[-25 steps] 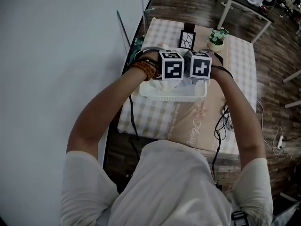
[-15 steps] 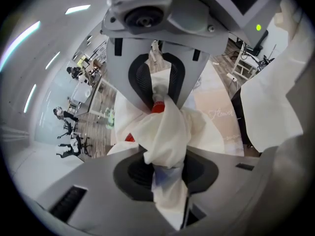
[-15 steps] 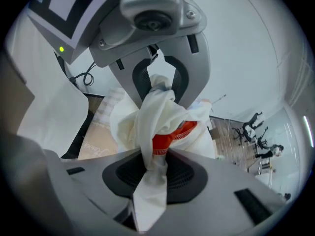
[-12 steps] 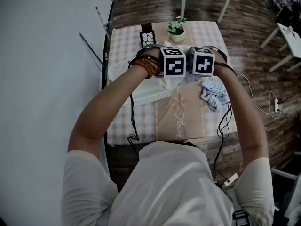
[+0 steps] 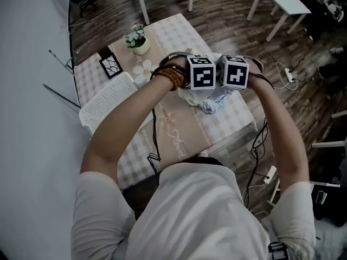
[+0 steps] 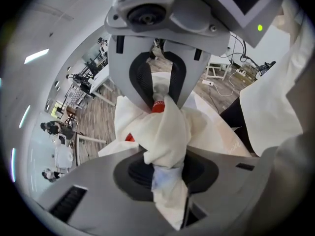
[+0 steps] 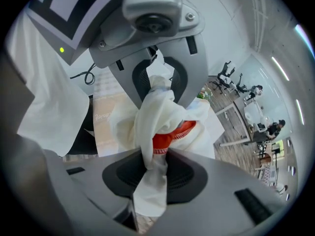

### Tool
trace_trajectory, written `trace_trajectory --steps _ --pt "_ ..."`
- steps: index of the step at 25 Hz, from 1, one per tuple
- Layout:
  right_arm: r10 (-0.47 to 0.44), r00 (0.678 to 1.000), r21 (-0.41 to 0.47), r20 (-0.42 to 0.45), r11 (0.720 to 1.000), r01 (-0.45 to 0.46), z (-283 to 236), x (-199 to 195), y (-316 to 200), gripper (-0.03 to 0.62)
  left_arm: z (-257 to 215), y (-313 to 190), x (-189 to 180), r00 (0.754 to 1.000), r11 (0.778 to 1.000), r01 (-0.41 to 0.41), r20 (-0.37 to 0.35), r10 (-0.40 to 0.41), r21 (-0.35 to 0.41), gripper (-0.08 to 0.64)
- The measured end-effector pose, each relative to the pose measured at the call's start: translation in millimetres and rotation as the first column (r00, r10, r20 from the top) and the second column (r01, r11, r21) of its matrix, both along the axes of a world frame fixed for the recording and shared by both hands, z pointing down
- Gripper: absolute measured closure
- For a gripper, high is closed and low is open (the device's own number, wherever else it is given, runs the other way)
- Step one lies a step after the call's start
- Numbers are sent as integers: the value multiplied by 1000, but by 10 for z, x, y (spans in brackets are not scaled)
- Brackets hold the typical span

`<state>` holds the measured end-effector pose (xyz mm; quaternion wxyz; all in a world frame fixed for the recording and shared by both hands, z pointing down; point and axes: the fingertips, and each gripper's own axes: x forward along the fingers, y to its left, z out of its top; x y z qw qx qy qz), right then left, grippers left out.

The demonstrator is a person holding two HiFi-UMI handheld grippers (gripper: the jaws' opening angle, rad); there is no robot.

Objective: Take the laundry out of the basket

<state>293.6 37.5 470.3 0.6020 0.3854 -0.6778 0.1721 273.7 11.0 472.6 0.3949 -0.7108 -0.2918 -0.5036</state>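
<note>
A white garment with red-orange trim is bunched between the jaws of both grippers. In the left gripper view my left gripper [image 6: 160,136] is shut on the garment [image 6: 140,127]. The right gripper view shows my right gripper [image 7: 156,129] shut on the same garment [image 7: 147,112], its red trim at the pads. From the head view both marker cubes sit side by side, left gripper [image 5: 199,88] and right gripper [image 5: 232,87], over the table's right end. A blue-white cloth [image 5: 211,104] lies under them. The white laundry basket [image 5: 105,101] stands far to the left, apart from both.
The table [image 5: 179,131] has a checked cloth with a beige runner. At its far end are a potted plant [image 5: 136,38] and a black patterned frame [image 5: 110,65]. Cables and a power strip [image 5: 269,173] lie on the wood floor. A white wall [image 5: 32,118] is left.
Both grippers have carried the white garment from above the basket to the right, over the table's other end. The basket now lies far left of them. The jaws stay closed.
</note>
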Motion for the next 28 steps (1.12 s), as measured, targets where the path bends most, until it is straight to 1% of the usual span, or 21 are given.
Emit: trace_trajectory --steps 4,8,12,17,23,28 --pt "36 999 11 14 999 -36 44 132 200 469 49 224 186 999 999 -49 0 49 6 416" --pt "50 999 12 21 999 -51 118 154 238 469 118 257 214 998 998 -61 15 61 6 417" --pt "57 997 -10 48 998 -57 338 184 273 469 344 285 254 997 998 -66 42 66 -17 416" --pt "81 992 -56 101 996 -76 818 297 307 469 838 317 363 993 995 -57 101 65 -77 416" --pt "122 979 -104 161 989 -106 1551 435 333 469 1569 336 506 984 993 -63 160 79 -104 416" --pt "156 966 -134 204 982 -131 2132 513 356 469 2143 356 585 979 990 -51 190 75 -129 417"
